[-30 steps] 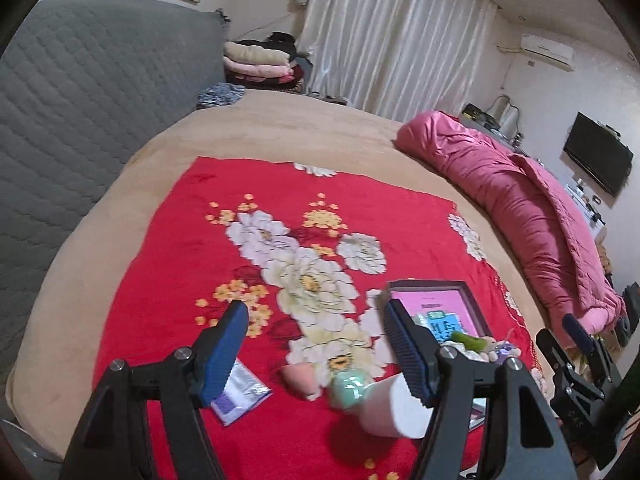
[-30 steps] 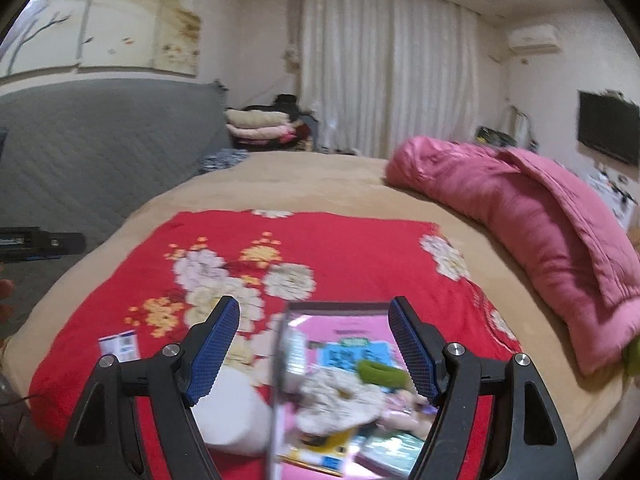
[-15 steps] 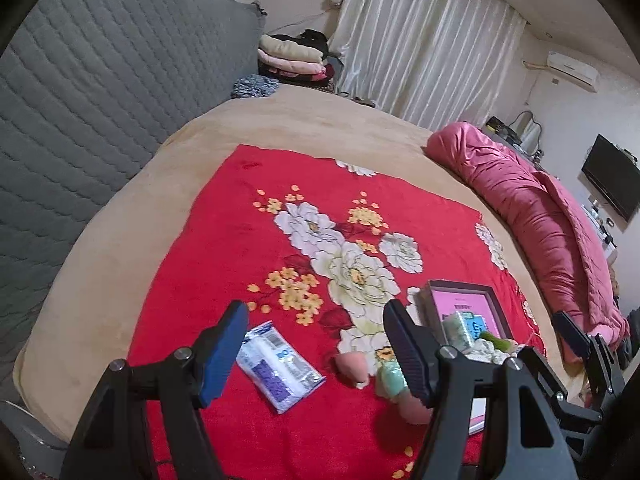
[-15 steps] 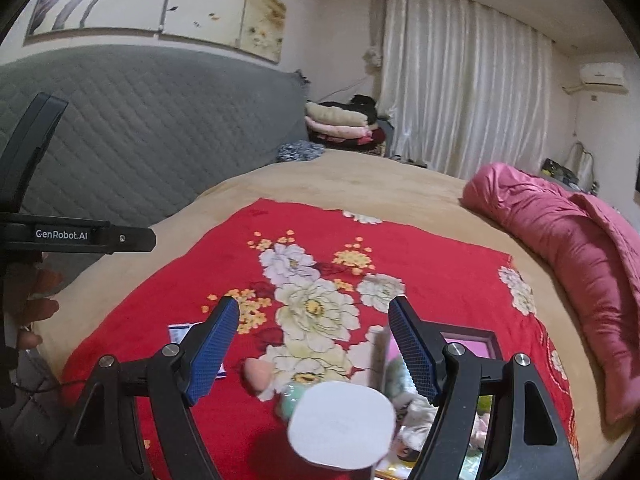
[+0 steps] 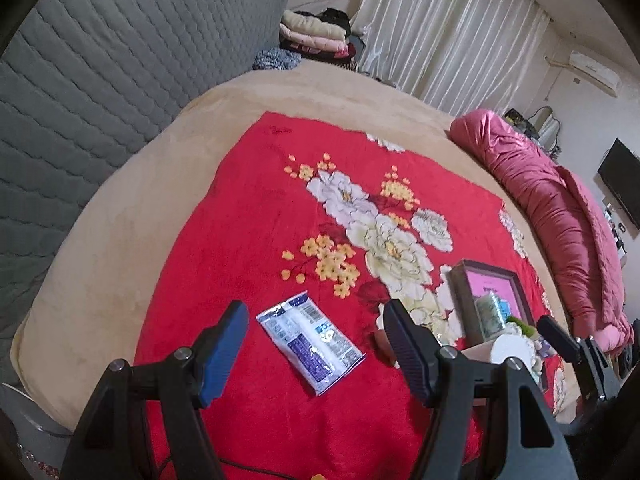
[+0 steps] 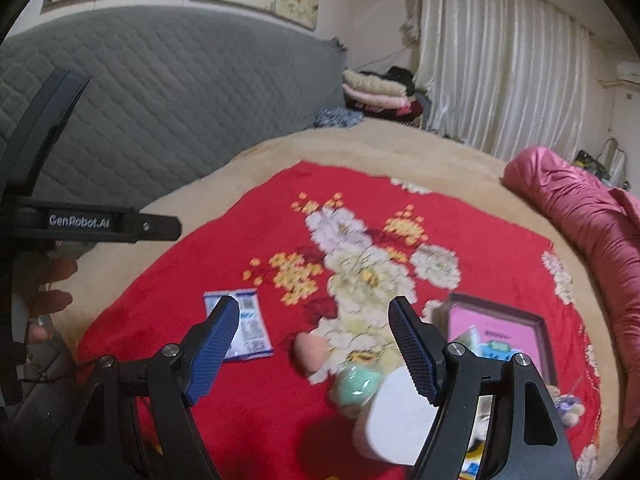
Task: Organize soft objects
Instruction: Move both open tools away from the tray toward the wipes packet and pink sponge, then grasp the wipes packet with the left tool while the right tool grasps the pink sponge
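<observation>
Both views have swung left across the red floral blanket [image 5: 248,240] within the last second. The flat white-and-blue plastic wipes packet [image 5: 310,346], earlier at the frame edge, now lies centred between the left gripper [image 5: 314,354] jaws, which stand open and empty above it. Right gripper [image 6: 314,346] is also open, holding nothing; pink egg-shaped sponge [image 6: 309,353], mint squishy toy [image 6: 357,385] and white soft cylinder [image 6: 394,420] sit just ahead, beside the dark-framed pink-lined box [image 6: 538,326]. Probably lining up first pickups; nothing sorted yet.

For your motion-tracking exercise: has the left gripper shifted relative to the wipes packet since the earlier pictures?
Yes. The left gripper has swung leftward; the wipes packet, earlier beside its left finger, now lies between both fingers, untouched.
</observation>
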A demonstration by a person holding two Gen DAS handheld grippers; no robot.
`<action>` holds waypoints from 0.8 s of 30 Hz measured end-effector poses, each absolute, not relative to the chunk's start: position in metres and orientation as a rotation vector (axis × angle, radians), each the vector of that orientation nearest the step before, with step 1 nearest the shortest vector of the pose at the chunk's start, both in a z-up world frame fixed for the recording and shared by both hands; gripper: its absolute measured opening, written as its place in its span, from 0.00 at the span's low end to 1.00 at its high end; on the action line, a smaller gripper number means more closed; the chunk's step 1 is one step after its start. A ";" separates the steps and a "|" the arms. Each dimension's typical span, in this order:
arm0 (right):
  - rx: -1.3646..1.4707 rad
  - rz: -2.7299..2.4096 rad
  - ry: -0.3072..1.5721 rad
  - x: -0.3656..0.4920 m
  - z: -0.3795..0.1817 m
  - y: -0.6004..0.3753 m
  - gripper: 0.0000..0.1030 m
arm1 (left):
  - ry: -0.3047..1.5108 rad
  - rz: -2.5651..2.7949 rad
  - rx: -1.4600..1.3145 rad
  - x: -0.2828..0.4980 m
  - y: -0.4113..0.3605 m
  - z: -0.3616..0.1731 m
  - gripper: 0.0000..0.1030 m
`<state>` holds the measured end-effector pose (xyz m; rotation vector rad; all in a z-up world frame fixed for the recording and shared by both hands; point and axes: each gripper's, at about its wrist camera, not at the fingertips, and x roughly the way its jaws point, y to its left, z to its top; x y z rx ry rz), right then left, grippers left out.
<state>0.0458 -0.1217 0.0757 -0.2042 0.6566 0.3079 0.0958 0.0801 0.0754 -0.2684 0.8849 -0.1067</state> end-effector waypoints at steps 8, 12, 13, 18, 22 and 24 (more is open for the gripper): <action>-0.209 0.343 0.746 0.054 0.038 -0.105 0.76 | 0.952 -0.117 -0.262 0.105 0.076 0.048 0.68; -0.220 0.344 0.776 0.056 0.025 -0.099 0.76 | 0.985 -0.109 -0.273 0.108 0.077 0.035 0.68; -0.221 0.343 0.782 0.056 0.023 -0.099 0.76 | 0.989 -0.107 -0.275 0.108 0.077 0.032 0.68; -0.227 0.348 0.820 0.060 0.010 -0.094 0.76 | 1.014 -0.097 -0.284 0.109 0.079 0.021 0.68; -0.220 0.342 0.846 0.066 0.001 -0.094 0.76 | 1.035 -0.092 -0.295 0.112 0.081 0.012 0.68; -0.212 0.340 0.860 0.071 -0.004 -0.094 0.76 | 1.048 -0.087 -0.299 0.113 0.082 0.005 0.68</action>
